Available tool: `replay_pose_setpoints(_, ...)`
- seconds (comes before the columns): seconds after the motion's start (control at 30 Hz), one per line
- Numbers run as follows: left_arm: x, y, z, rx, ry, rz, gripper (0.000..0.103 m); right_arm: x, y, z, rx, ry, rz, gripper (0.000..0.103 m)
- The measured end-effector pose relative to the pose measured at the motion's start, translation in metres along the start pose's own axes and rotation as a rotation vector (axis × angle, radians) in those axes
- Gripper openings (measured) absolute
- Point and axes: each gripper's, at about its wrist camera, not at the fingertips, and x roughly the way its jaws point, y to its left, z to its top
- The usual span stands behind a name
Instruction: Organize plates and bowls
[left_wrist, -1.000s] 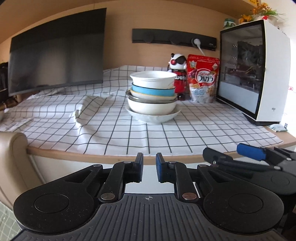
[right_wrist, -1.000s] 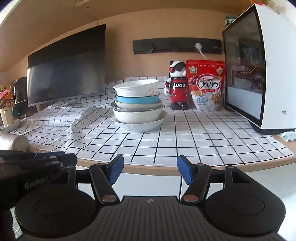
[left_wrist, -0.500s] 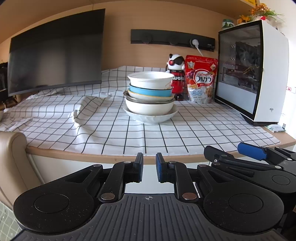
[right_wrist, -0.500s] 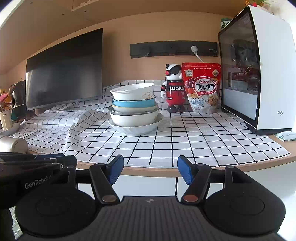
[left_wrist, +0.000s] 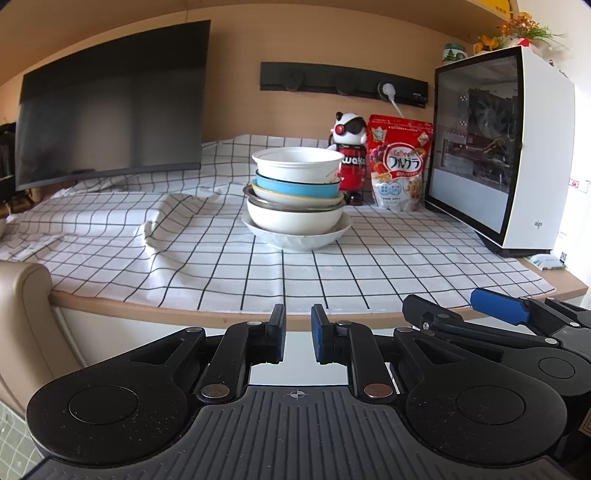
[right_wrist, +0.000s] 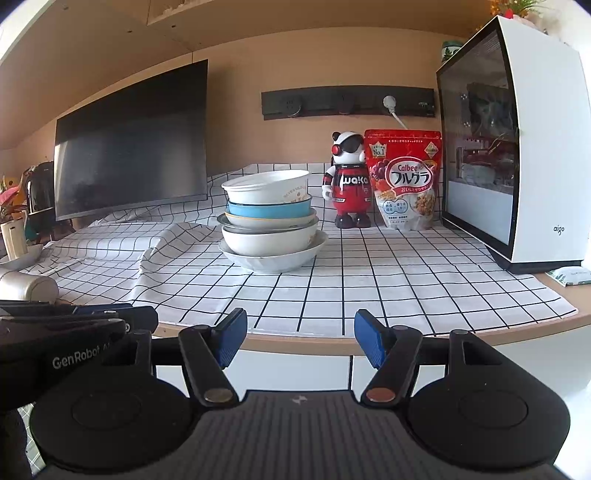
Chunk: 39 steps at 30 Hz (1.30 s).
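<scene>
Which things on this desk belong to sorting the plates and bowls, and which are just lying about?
For the job:
- stack of bowls
- bottom plate

Lying about:
- cereal bag
- robot figurine
- monitor
- white computer case
- checked cloth

Stack of bowls in the middle of the table

A monitor stands behind-left; a figurine, a cereal bag and a computer case stand to the right.
</scene>
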Motion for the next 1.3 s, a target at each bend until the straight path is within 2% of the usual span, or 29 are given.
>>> replay_pose_setpoints(1.3, 0.0032, -0.0023, 0.0013, 0.000, 0.013, -0.001, 0.018, 0.0006, -0.0070, -0.0012, 0.003, 0.022, 0.002, 0.065)
